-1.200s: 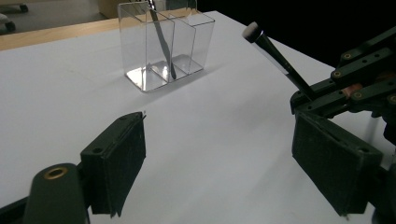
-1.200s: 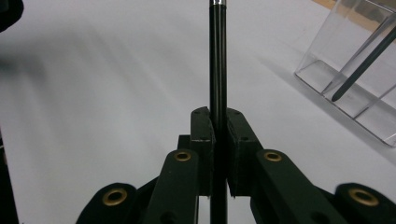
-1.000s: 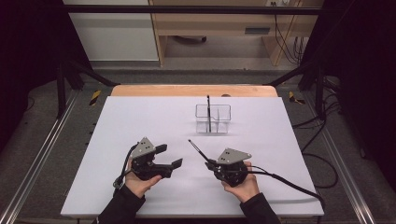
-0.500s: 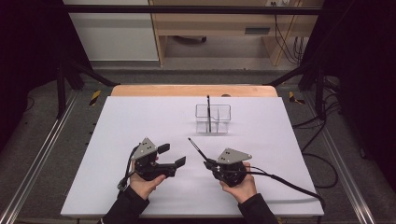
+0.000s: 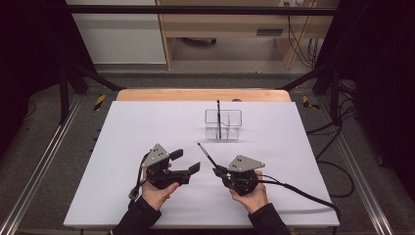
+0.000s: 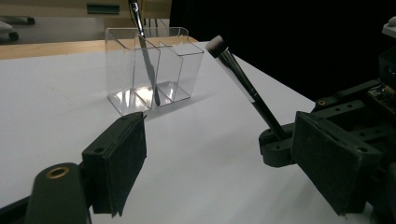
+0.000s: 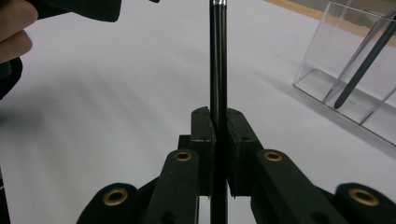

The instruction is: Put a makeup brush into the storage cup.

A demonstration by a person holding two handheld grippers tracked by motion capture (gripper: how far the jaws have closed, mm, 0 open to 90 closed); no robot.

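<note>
- Compared with a second ago, the left tongs (image 5: 185, 160) sit slightly further toward the right tongs (image 5: 216, 169) in the high view; the shift is small.
- The right tongs, the brush (image 5: 206, 155) they hold and the clear organiser (image 5: 223, 125) lie where they lay before.
- The left tongs stand open with nothing between the pads; one pad (image 6: 122, 163) shows in the left gripper view with bare white worktop (image 5: 122, 127) in the gap.
- The right tongs are clamped on the thin black handle of the brush (image 7: 218, 70); in the right gripper view the handle runs straight up between the two pressed pads.
- The brush slants up and away from the right tongs toward the organiser, its pale tip (image 6: 216, 46) in the air, apart from the organiser's wall.
- The organiser stands on the far half of the worktop, and a second dark brush (image 5: 219, 117) leans in its middle compartment.
- No brand, label or readable writing shows on the brushes, organiser or tongs.
</note>
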